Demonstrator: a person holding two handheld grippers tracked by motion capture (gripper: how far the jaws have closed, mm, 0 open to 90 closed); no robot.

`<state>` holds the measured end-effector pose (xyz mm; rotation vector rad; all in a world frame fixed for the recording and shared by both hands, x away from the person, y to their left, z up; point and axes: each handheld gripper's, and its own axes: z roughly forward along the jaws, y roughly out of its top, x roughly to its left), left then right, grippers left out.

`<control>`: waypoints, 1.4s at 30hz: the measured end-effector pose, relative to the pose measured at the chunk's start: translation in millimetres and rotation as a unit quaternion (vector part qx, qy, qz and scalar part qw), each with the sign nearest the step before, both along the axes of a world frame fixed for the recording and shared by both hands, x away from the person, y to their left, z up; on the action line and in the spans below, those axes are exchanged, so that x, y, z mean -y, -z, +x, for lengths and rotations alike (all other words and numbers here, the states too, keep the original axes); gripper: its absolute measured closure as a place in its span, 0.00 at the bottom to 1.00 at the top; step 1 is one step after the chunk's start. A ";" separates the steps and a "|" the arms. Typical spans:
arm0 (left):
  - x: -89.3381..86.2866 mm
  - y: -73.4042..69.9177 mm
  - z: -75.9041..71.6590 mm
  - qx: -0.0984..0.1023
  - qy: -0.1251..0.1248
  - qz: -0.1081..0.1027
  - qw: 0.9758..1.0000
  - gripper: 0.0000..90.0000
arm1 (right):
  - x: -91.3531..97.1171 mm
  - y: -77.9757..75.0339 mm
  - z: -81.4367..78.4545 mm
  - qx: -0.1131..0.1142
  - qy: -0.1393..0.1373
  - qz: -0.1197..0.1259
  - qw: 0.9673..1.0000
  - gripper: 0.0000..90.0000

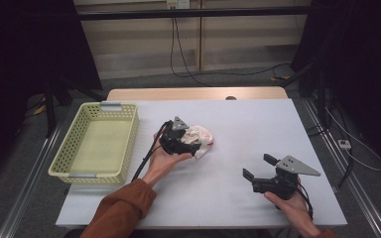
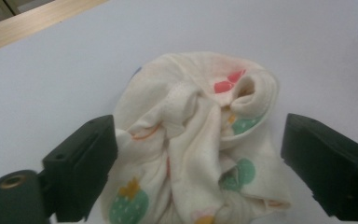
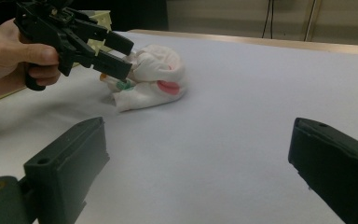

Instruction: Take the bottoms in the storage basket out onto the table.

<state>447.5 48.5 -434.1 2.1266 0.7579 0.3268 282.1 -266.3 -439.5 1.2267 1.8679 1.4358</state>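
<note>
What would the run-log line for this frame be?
left gripper: open around crumpled cloth | right gripper: open, empty | basket: empty

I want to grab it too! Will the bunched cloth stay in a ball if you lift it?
Probably not. The cloth shows loose, soft folds, so it will likely droop and unfurl. It looks thin, so probably light. The open left gripper straddles it.

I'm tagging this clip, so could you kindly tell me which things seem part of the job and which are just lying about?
Likely part of the job (judged from the scene):
- crumpled printed cloth, between the open jaws of the left gripper
- yellow basket, empty, beside it
- right gripper, open, waiting apart

Just lying about:
- cables on the floor behind the table
</note>
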 end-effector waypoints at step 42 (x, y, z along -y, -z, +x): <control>-40.6 -60.7 -48.9 0.098 -0.008 -0.049 0.994 0.05 | -4.0 -1.5 -0.4 0.000 0.001 -0.004 1.000 0.05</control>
